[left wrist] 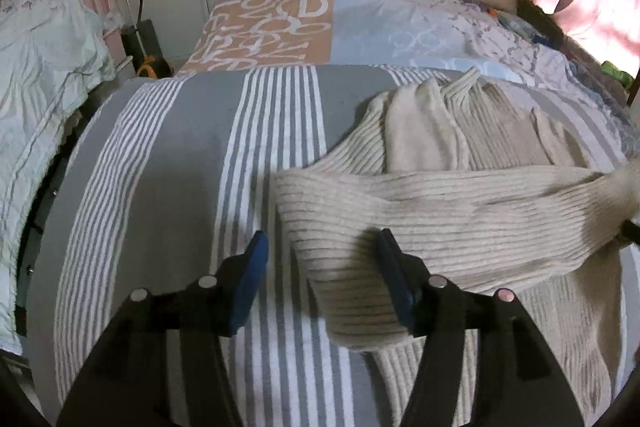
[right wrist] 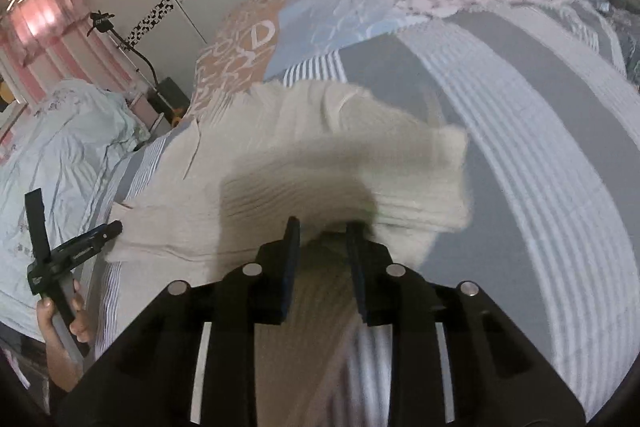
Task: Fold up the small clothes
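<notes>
**A:** Right up close, the left gripper (left wrist: 320, 247) is sitting with its jaws wide open, gripping nothing. It's hovering over the near corner of the cream ribbed sweater (left wrist: 472, 147), which is lying on the striped blanket (left wrist: 180, 155) on the bed.

**B:** And the right gripper (right wrist: 322, 227)? Its view is pretty blurry.

**A:** Yeah, the jaws are sitting narrow with knit bunched between them, so I'm reading it as pinching a sleeve (left wrist: 460, 203) and carrying it across the body. In the left view that sleeve is stretching off to the right edge.

**B:** So how far along are we?

**A:** Early, I'm guessing. One sleeve is getting folded in, the collar end is looking rumpled, and the body isn't folded yet. The other side and the final halving are remaining.

**B:** Any other clothes waiting?

**A:** Can't tell; just a pale sheet (right wrist: 60, 147) off to the side.
</notes>
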Tool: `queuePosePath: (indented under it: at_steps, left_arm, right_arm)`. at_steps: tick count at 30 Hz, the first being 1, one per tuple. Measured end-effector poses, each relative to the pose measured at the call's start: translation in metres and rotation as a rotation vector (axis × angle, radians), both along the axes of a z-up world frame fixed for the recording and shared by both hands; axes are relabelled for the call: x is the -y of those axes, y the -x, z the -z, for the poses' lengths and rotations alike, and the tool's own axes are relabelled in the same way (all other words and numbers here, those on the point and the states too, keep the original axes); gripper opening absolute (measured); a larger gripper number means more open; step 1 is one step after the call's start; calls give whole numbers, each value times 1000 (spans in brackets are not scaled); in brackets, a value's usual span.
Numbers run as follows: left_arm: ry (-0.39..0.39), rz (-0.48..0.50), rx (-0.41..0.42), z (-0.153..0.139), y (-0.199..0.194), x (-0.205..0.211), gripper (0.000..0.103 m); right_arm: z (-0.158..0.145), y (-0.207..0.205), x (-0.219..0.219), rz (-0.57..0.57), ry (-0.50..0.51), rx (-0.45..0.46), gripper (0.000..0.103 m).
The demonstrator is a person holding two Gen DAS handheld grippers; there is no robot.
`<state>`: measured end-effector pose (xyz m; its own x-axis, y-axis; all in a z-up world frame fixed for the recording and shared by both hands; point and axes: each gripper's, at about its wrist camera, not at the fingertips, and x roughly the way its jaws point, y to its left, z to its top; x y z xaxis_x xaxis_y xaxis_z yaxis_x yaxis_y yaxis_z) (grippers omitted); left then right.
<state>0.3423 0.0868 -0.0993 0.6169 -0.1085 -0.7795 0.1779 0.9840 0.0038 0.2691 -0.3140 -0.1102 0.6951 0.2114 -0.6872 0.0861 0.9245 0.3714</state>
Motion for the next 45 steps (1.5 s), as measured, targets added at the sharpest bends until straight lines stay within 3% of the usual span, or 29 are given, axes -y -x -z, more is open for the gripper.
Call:
queuePosePath:
  at_steps: [5, 7, 8, 12, 14, 16, 19, 21, 26, 29, 30, 33, 37, 42, 44, 45]
  left_arm:
    - [-44, 8, -4, 1, -3, 2, 56]
    - [-46, 8, -7, 1, -4, 1, 56]
    - [-43, 11, -11, 1, -4, 0, 56]
    - [-22, 27, -15, -3, -4, -6, 57]
    - [-13, 26, -10, -7, -3, -10, 57]
    - [-3, 21, -6, -12, -2, -16, 57]
    - [-16, 37, -26, -11, -6, -24, 57]
    - [-19, 61, -36, -7, -9, -22, 57]
    - [-91, 127, -44, 4, -16, 0, 56]
    - [-83, 106, -41, 6, -25, 7, 35]
    - [-97, 79, -34, 6, -31, 8, 22]
    - [-72, 15, -17, 2, -41, 1, 13]
    - [-33, -21, 20, -6, -43, -8, 12]
    - [-40, -52, 2, 10, -54, -13, 12]
    - [-64, -40, 2, 11, -51, -13, 19]
    - [-84, -41, 9, 11, -49, -13, 34]
  right_arm:
    - [-14, 6, 22, 66, 98, 29, 31]
    - [-17, 5, 36, 93, 101, 24, 54]
    - [-15, 4, 39, 93, 107, 11, 57]
    - [-11, -20, 43, 44, 160, -19, 56]
    - [-5, -36, 43, 0, 151, -52, 40]
    - [2, -50, 33, -43, 210, -83, 8]
    - [-7, -48, 16, -59, 394, -17, 6]
    - [-21, -37, 10, -38, 441, 51, 5]
    - [-51, -8, 11, -6, 396, 138, 5]
    - [-52, -8, 23, 11, 306, 111, 5]
    - [-50, -9, 28, 23, 281, 97, 2]
    - [-47, -11, 37, 71, 244, 78, 3]
    - [-31, -28, 37, 56, 232, 35, 2]
    - [1, -42, 40, 23, 171, -48, 5]
    - [9, -42, 42, 22, 188, -59, 8]
    - [11, -42, 43, 17, 194, -58, 9]
